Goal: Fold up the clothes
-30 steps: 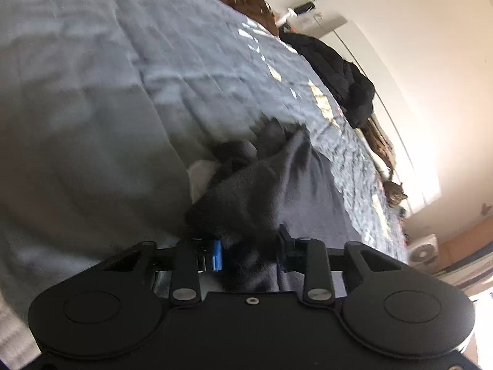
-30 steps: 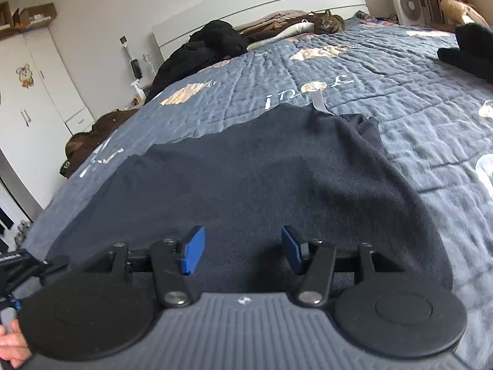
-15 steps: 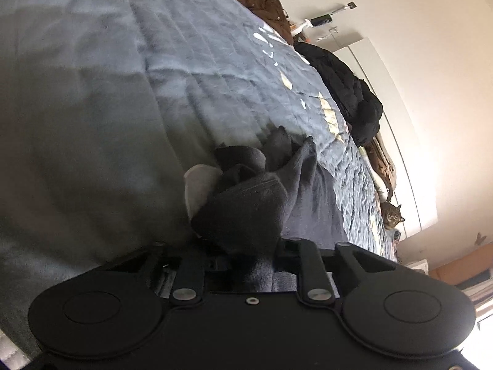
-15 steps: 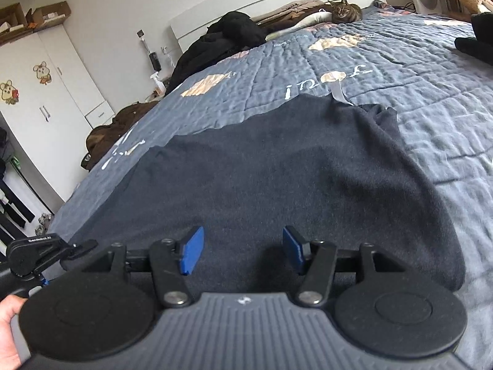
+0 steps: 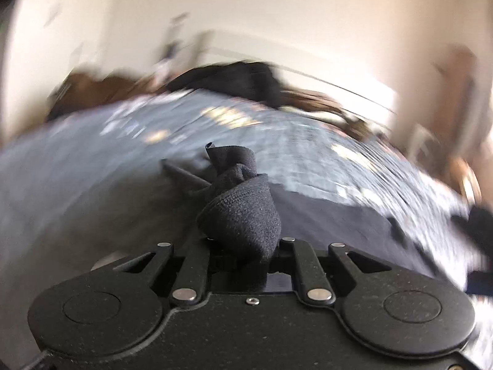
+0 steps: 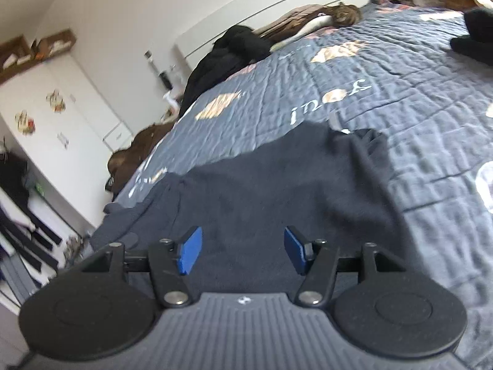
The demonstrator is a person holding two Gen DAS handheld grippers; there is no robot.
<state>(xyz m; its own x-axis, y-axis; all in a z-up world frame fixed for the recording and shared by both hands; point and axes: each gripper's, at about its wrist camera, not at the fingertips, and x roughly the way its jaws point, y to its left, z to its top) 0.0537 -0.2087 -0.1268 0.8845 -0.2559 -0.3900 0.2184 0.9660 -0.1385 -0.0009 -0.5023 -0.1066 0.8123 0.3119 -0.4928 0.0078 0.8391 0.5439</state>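
My view had the big blue-grey quilted bedspread [image 6: 385, 71] with the dark navy fleece garment [image 6: 277, 185] spread flat on it. Left gripper [image 5: 243, 246] was closing, pinched on a bunched fold. Right gripper [image 6: 242, 251] was opening, nothing between its jaws.

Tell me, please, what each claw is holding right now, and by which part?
The left claw is closing on a bunched corner of the dark garment, pinched between its pads. The right claw is opening, with nothing between its pads.
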